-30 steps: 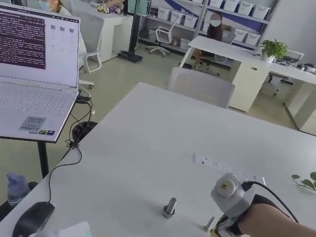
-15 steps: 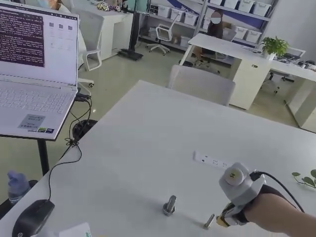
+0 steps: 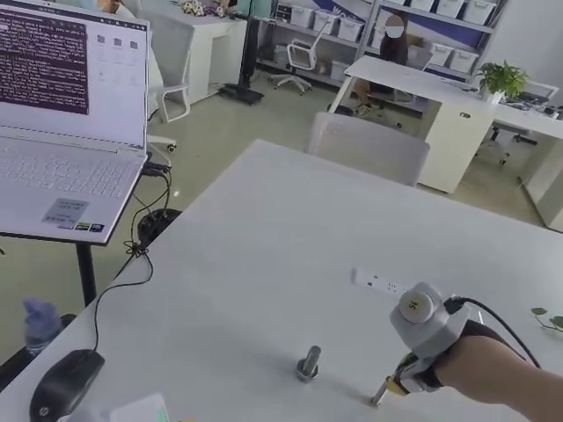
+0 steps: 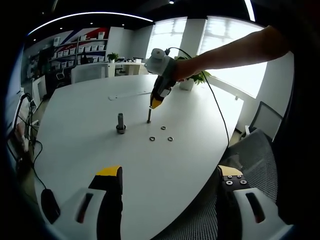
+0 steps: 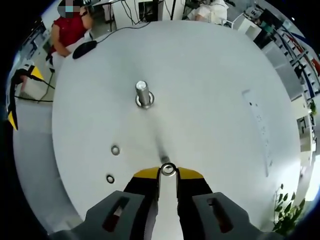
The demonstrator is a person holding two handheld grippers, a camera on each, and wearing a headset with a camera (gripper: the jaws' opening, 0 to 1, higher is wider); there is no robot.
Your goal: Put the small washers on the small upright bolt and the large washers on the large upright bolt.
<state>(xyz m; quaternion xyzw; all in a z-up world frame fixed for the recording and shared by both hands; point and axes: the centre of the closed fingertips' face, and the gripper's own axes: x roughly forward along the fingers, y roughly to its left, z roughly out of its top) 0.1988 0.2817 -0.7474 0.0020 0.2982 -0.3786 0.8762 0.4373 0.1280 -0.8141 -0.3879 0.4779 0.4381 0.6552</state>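
Left gripper view, left gripper [image 4: 169,171]: black, yellow-tipped jaws wide apart and empty, at the edge of the round white table [image 4: 75,130], well short of the thick silver upright bolt [image 4: 120,122].
Thin silver upright bolt [image 4: 149,116]: near the thick bolt, on its right.
Loose small metal washers [image 4: 152,138]: flat on the table, right of the thick bolt.
Right gripper [image 5: 168,175]: jaws pinched on a small silver washer [image 5: 168,169] at the thin bolt's top, right of the thick bolt.

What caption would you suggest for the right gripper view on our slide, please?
Right gripper holding a small washer atop the small bolt; large bolt and two loose washers beyond.
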